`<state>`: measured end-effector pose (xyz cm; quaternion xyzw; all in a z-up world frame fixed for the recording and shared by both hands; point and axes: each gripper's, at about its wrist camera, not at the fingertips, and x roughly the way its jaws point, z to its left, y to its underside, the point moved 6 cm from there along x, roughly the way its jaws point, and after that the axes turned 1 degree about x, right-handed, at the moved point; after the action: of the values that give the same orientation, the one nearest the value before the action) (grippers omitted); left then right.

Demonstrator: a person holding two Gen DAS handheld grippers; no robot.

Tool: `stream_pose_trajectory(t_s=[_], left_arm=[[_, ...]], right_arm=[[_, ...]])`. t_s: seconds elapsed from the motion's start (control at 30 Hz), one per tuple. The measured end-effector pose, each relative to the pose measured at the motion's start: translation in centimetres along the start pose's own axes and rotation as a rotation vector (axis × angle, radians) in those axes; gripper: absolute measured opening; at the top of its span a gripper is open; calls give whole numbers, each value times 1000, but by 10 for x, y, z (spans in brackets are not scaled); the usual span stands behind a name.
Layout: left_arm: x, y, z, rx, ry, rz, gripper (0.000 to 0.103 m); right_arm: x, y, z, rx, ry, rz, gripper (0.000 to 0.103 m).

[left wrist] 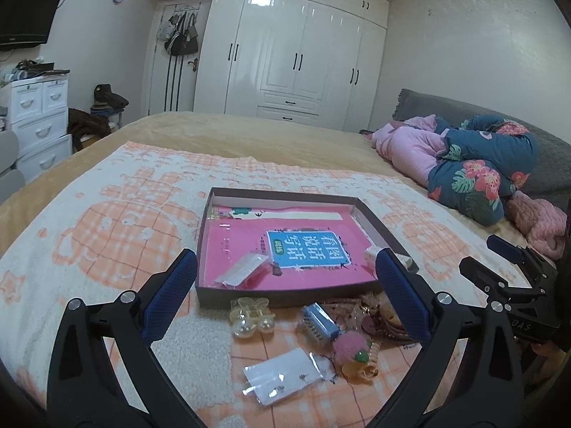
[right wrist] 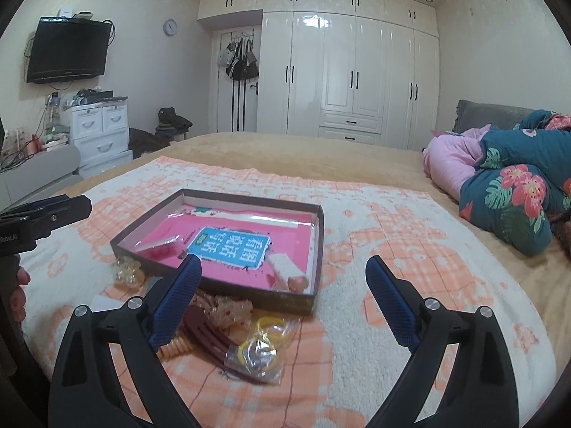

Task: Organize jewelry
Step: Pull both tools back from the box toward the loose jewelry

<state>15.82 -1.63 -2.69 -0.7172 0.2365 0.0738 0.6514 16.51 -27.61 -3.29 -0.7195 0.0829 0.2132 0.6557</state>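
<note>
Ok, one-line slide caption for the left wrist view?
Open left tongs hover over hair clips and a bagged earring card heaped before a shallow box on the towel-covered bed.

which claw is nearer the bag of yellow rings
Right. The right claw hovers open just above the bag of yellow rings; the left claw sits farther left, over the pearl clip.

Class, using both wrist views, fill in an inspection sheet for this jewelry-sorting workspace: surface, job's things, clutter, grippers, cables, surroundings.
Surface: orange-and-white towel spread on the bed.
Job's things: shallow box holding a pink book and two small packets; hair accessories and bagged pieces heaped in front, including a pearl clip and an earring bag.
Clutter: bundled quilts on the bed.
Grippers: left gripper open, empty; right gripper open, empty.
Cables: wires beside the drawer unit.
Surroundings: wardrobe, wall TV.
</note>
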Motion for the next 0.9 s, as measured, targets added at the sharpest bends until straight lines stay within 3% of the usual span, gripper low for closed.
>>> stream_pose_trajectory(t_s=[0.57,0.9], left_arm=[[-6,19,0,-7,0,63,92],[8,41,-15,43,29,156,91]], right_arm=[[-23,21,-1,0,-8,32,91],[-18,46,-7,51,-10,136,91]])
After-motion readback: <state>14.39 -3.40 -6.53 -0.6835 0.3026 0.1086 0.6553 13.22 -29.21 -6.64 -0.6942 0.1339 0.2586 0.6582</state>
